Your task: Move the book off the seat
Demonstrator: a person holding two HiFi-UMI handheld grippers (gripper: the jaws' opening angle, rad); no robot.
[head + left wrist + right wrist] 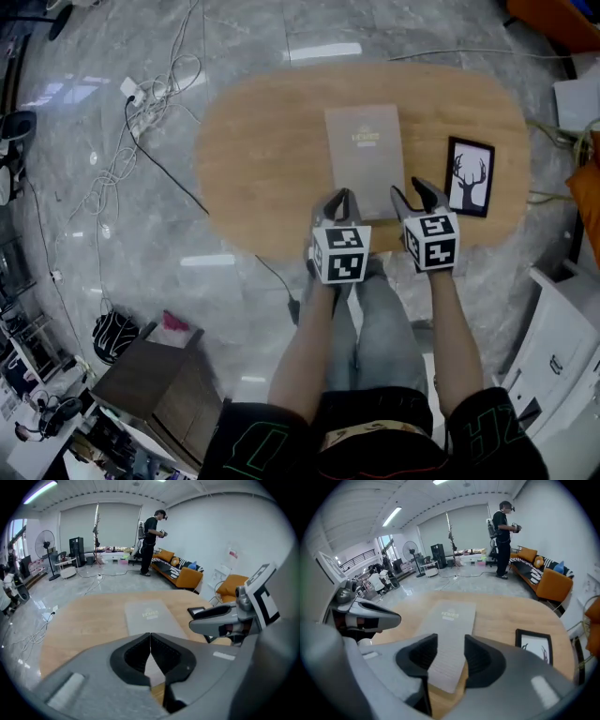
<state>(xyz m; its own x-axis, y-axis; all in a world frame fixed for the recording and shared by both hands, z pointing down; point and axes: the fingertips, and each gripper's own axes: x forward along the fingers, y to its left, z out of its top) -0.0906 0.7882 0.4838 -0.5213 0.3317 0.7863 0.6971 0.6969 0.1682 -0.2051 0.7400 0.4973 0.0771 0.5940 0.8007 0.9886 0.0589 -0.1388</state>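
Observation:
A thin grey book (pixel 366 159) lies flat on the oval wooden seat (pixel 262 150), its near end at the seat's front edge. My left gripper (pixel 339 200) hovers at the book's near left corner. In the left gripper view the book (pixel 150 615) lies just beyond the left gripper (pixel 150 641), whose pads meet with nothing between them. My right gripper (pixel 414 192) is at the book's near right corner. In the right gripper view the right gripper (pixel 451 651) has its jaws apart, and the book (pixel 451 620) shows in the gap, untouched by the pads.
A black-framed deer picture (pixel 469 176) lies on the seat right of the book. Cables and a power strip (pixel 141 94) trail over the marble floor at left. A dark box (pixel 159 384) stands near left, white furniture (pixel 562 347) at right. A person (pixel 152 536) stands far off by an orange sofa (pixel 183 571).

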